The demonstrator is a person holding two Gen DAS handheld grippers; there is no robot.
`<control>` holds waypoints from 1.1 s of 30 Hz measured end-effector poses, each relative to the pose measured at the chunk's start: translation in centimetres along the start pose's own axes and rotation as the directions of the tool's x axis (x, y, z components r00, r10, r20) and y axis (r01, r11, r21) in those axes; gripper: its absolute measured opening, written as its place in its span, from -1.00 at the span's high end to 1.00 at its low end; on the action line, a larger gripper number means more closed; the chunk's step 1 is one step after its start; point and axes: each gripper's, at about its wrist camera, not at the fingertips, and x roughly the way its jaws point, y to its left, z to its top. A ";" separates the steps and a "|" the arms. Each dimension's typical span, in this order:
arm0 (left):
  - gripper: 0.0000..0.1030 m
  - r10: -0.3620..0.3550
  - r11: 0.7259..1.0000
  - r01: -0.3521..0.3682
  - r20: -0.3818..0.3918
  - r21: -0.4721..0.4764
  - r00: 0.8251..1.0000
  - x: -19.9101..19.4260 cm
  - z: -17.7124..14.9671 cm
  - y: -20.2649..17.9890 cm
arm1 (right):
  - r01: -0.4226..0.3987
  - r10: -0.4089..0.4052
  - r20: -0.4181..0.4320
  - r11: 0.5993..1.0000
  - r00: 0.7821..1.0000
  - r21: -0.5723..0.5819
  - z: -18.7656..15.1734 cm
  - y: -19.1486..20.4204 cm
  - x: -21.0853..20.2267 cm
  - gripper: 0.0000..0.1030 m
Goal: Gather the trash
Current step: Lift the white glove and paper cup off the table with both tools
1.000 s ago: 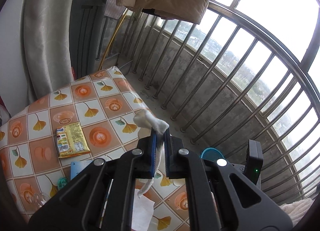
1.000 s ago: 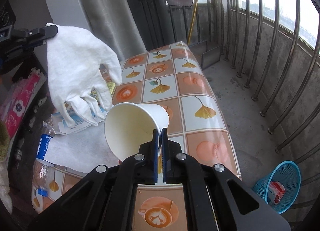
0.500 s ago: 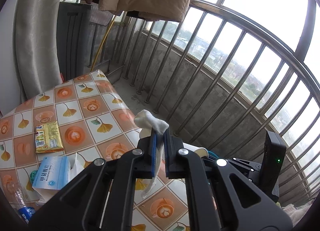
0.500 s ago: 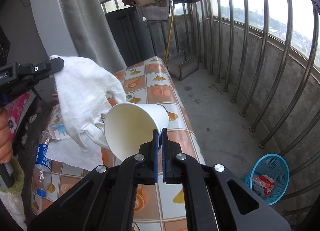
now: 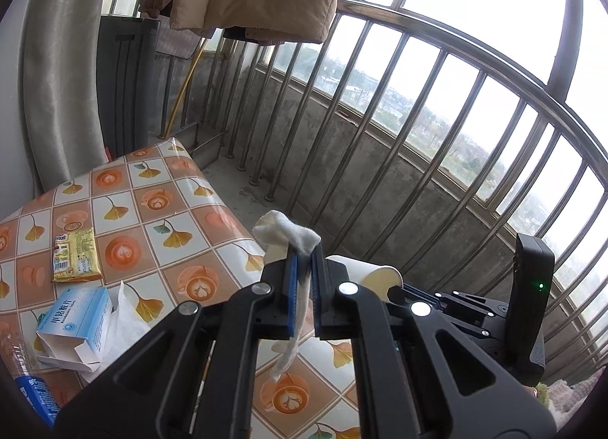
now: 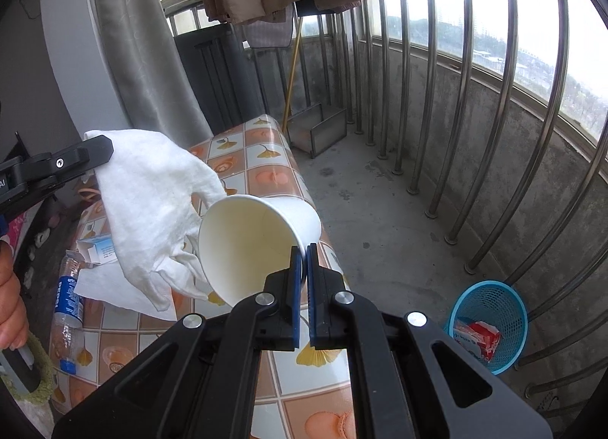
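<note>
While both tongs are hanging above table edge, we are noting: left gripper [image 5: 302, 262] pinching crumpled white cloth glove [image 6: 152, 203], glove drooping over orange ginkgo-patterned tablecloth [image 5: 125, 192]. Right gripper [image 6: 303, 260] pressing together on rim wall of white paper cup [image 6: 250, 241], cup tilting, mouth facing camera, touching glove. We are seeing round blue mesh plastic basket [image 6: 505, 306] sitting on concrete floor by railing bars, well apart from table. Blue-white cardboard box [image 5: 76, 321], yellow snack packet [image 5: 74, 256], clear plastic bottle [image 6: 66, 306] lying on table.
</note>
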 end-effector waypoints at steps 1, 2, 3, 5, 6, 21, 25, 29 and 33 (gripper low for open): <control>0.91 -0.001 1.000 0.001 0.006 0.005 1.000 -0.1 -0.1 -0.2 | 0.005 -0.005 0.002 1.000 1.000 -0.002 -0.1 0.0 -0.2 0.94; 0.91 -0.003 1.000 0.003 0.010 0.007 1.000 -0.2 -0.2 -0.4 | 0.009 -0.009 0.003 1.000 1.000 -0.004 -0.1 0.1 -0.3 0.94; 0.91 -0.005 1.000 0.005 0.012 0.008 1.000 -0.3 -0.3 -0.6 | 0.012 -0.012 0.004 1.000 1.000 -0.007 -0.1 0.2 -0.4 0.94; 0.91 -0.005 1.000 0.004 0.014 0.008 1.000 -0.4 -0.5 -0.7 | 0.019 -0.019 0.007 1.000 1.000 -0.017 0.0 0.5 -0.7 0.94; 0.91 -0.005 1.000 0.004 0.016 0.006 1.000 -0.4 -0.6 -0.7 | 0.022 -0.022 0.009 0.999 1.000 -0.024 -0.1 0.9 -0.9 0.94; 0.91 -0.020 0.998 0.024 0.068 -0.060 0.998 -3.6 -2.1 0.2 | 0.077 -0.072 0.052 0.992 0.996 -0.097 0.2 4.5 -3.8 0.94; 0.92 -0.039 0.997 0.045 0.085 -0.065 0.996 -4.9 -2.5 0.3 | 0.091 -0.084 0.068 0.990 0.994 -0.105 0.3 5.1 -4.7 0.94; 0.92 -0.062 0.996 0.069 0.109 -0.064 0.992 -6.2 -2.6 0.1 | 0.105 -0.097 0.081 0.988 0.992 -0.110 0.1 6.0 -5.5 0.94; 0.92 -0.081 0.994 0.090 0.132 -0.056 0.988 -7.6 -2.6 -0.2 | 0.118 -0.107 0.093 0.986 0.990 -0.115 0.0 6.5 -6.2 0.94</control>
